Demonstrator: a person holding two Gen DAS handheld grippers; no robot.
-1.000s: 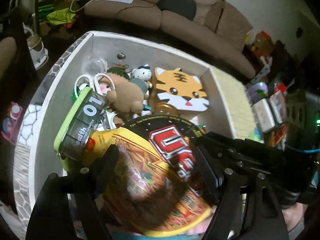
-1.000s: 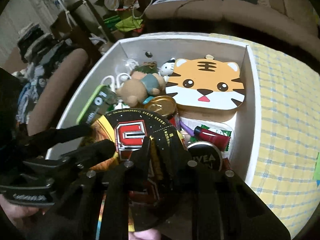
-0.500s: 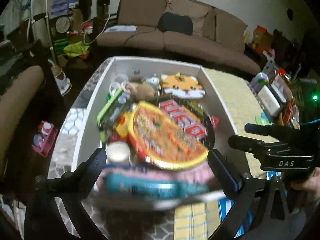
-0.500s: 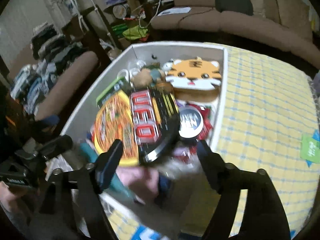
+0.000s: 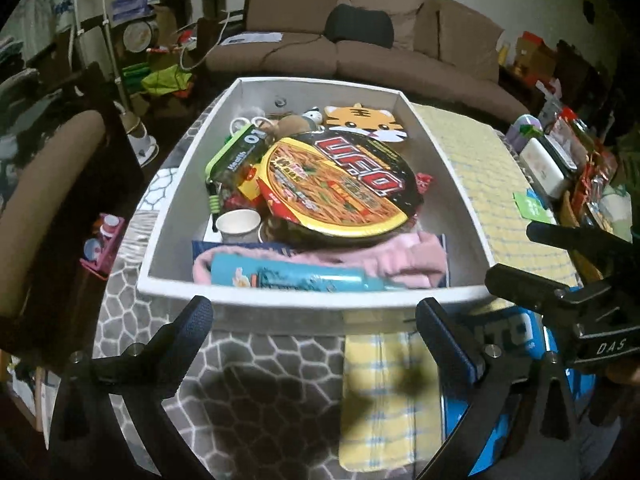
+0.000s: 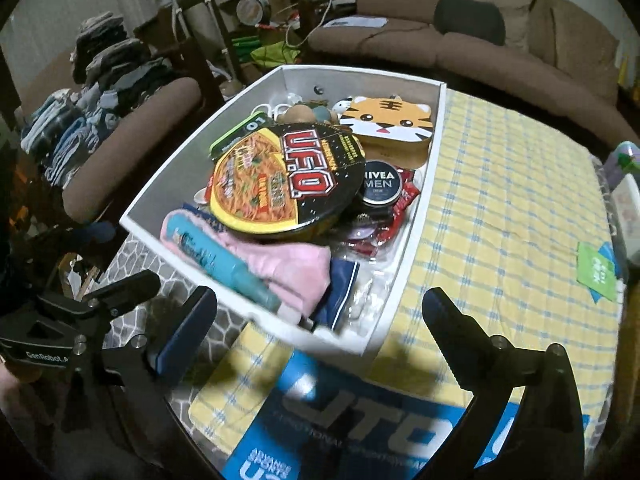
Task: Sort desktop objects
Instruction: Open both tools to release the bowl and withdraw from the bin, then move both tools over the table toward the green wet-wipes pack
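Left wrist view: the left hand-held gripper [image 5: 312,316] has its jaws apart and empty, short of the white box [image 5: 320,300] on the table. The UFO noodle bowl [image 5: 340,184] lies tilted on top of the heap inside — a knock to the box could slide it onto the paper cup [image 5: 238,226].

Right wrist view: the right hand-held gripper [image 6: 320,308] is opening, nothing between its jaws. Only this view shows the Nivea tin [image 6: 380,188] touching the bowl's rim, and the blue printed sheet [image 6: 360,420] beneath the box — snag risk.
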